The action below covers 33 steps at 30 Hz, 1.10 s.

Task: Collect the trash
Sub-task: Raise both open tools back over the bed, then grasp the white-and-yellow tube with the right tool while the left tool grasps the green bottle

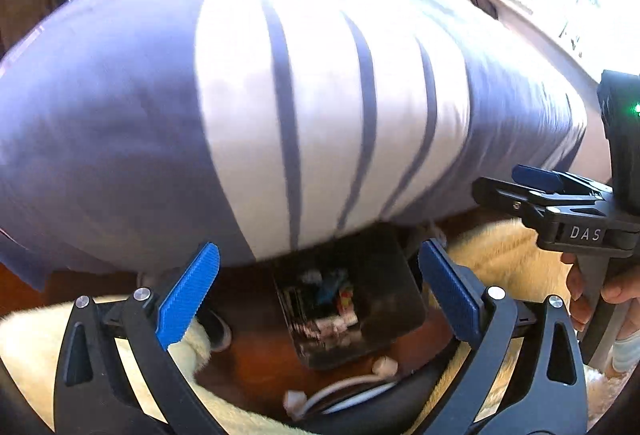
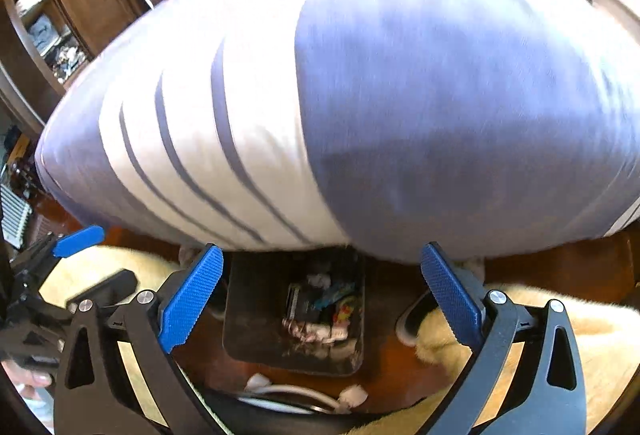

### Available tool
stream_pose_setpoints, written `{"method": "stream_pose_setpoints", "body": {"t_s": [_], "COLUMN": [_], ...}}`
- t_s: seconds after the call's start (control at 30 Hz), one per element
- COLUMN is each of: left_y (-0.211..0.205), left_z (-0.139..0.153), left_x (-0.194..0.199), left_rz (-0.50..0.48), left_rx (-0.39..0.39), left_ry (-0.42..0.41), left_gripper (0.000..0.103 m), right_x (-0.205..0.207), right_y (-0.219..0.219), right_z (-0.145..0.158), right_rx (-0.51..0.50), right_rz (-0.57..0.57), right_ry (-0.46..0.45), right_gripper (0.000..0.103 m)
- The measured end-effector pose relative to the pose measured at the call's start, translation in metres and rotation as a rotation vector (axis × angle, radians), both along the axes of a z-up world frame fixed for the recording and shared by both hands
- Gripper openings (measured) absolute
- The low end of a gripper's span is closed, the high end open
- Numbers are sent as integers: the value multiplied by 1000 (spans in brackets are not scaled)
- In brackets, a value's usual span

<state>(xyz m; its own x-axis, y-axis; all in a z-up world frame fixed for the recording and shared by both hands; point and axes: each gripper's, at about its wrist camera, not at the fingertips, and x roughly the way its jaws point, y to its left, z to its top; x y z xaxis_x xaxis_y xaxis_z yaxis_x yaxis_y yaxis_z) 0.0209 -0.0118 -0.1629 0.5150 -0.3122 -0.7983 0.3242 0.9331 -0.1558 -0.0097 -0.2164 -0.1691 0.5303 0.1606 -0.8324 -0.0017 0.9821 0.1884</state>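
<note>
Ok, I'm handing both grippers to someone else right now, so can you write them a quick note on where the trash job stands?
Left tool: open, holding nothing.
Right tool: open, holding nothing.
Black bin sits on the wood floor at the foot of the bed, below both tools, with wrappers and scraps already inside.
A white cable lies on the floor in front of the bin.
Left to do: check floor and rug for more trash; none visible from here.

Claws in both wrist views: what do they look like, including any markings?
Both are alike: the left claw and right claw have black skeletal arms with triangular cut-outs, silver pivot bolts and ribbed blue pads. In the left wrist view, the right claw shows white "DAS" lettering.
</note>
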Motion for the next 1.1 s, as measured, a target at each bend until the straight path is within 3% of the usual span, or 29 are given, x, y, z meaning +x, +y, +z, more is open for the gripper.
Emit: {"method": "stream_pose_setpoints", "body": {"t_s": [0.2,0.5,0.8,1.0,1.1], "left_y": [12,21,26,26,29], "left_z": [43,80,93,79,72], "left_x": [18,64,118,149,162], "left_rz": [40,77,89,74,65], "left_rx": [7,36,70,91,96], "left_ry": [-109,-188,-207,-163,-137], "left_gripper": [95,95,95,94,88], "right_x": [16,56,115,172,196], "right_y": [-5,5,15,26,44], "right_z": [43,84,102,105,100], "right_rx": [-38,-100,-95,-57,-74], "right_rz": [0,30,57,68,91], "right_ry": [-105,-197,-236,-223,-215], "right_gripper": [99,99,99,99,99]}}
